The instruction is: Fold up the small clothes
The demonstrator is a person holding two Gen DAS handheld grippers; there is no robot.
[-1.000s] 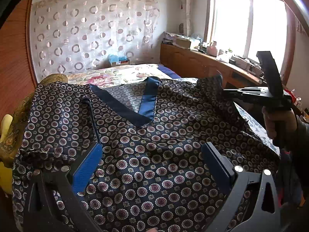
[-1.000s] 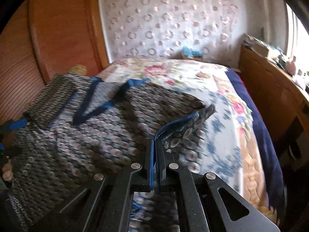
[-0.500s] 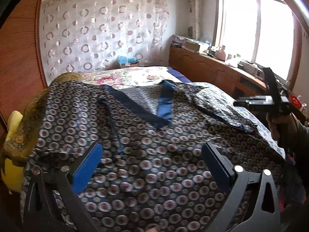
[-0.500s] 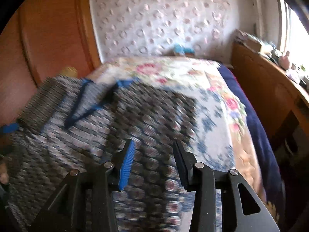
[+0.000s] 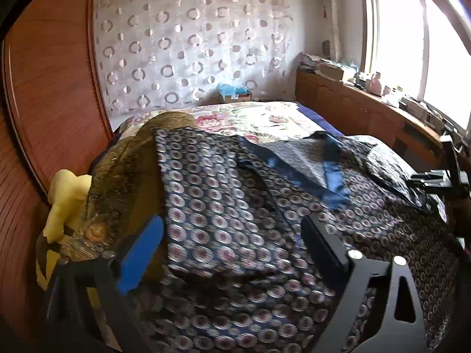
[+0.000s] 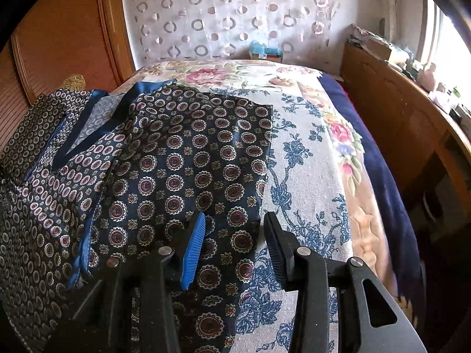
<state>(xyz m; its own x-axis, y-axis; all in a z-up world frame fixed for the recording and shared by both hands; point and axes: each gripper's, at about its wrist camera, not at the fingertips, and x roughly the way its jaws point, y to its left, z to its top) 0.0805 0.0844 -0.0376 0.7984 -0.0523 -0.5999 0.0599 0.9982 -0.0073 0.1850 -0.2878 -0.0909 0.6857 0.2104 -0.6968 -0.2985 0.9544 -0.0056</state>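
Note:
A dark navy top with a circle-medallion print and a blue V-neck band (image 5: pixel 332 176) lies spread on the bed, front side up (image 6: pixel 182 170). Both sleeves lie folded inward over its body. My left gripper (image 5: pixel 232 241) is open and empty, just above the top's left side near the folded left sleeve (image 5: pixel 212 200). My right gripper (image 6: pixel 235 229) is open and empty, over the top's right edge where it meets the bedspread. The right gripper also shows at the far right of the left wrist view (image 5: pixel 441 176).
The floral bedspread (image 6: pixel 309 153) covers the bed. A brown patterned pillow (image 5: pixel 123 170) and a yellow cloth (image 5: pixel 64 197) lie at the top's left. A wooden headboard (image 5: pixel 44 94) stands left; a wooden cabinet (image 6: pixel 397 111) with clutter runs along the right, under the window.
My right gripper let go of the right sleeve, which now lies folded on the top, and opened. My left gripper moved left toward the top's left side, still open.

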